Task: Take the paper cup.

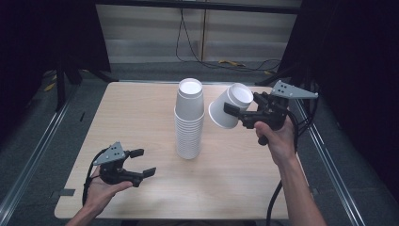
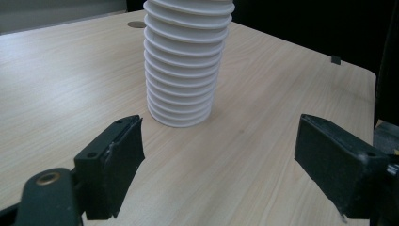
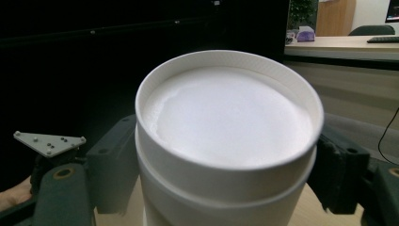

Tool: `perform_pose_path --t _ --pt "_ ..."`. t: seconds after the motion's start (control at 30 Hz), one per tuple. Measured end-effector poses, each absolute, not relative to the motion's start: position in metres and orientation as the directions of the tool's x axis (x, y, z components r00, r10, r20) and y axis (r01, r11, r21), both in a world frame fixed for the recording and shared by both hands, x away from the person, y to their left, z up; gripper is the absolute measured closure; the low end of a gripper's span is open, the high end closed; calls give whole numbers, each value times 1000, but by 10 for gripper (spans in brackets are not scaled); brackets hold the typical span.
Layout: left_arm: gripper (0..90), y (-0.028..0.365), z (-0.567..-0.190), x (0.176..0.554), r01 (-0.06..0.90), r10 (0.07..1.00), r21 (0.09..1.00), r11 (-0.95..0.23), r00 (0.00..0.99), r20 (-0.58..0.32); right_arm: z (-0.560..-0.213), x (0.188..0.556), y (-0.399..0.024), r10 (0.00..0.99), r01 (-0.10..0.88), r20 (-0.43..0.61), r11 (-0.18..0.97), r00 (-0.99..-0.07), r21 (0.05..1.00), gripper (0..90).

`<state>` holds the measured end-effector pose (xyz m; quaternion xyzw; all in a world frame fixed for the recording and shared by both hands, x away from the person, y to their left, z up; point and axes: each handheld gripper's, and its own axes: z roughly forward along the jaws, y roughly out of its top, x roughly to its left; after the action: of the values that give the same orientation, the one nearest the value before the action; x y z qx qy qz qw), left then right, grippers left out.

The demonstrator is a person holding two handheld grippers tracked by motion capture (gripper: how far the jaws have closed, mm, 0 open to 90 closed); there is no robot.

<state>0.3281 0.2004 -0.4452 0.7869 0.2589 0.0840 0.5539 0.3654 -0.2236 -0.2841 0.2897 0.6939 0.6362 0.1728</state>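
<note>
From the high view, my right fingers (image 1: 231,109) pinch one white cup (image 1: 229,106), tilted, just right of the one upside-down stack (image 1: 189,120) mid-bench (image 1: 141,127).

In my left gripper view, my fingers (image 2: 221,150) are spread, empty, the stack upright ahead.

In my right gripper view, the cup's base faces me.

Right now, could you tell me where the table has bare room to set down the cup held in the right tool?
Bare wood lies left of the stack of cups out to the table edge, and along the near edge between the left tool and the right forearm. It is tight between the stack and the held cup in the right tool.
</note>
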Motion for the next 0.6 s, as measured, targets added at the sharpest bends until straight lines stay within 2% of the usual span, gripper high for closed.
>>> perform_pose_path --t 0.6 --pt "159 177 -436 332 283 449 925 -254 881 -147 -329 354 -210 588 253 154 89 -794 963 216"
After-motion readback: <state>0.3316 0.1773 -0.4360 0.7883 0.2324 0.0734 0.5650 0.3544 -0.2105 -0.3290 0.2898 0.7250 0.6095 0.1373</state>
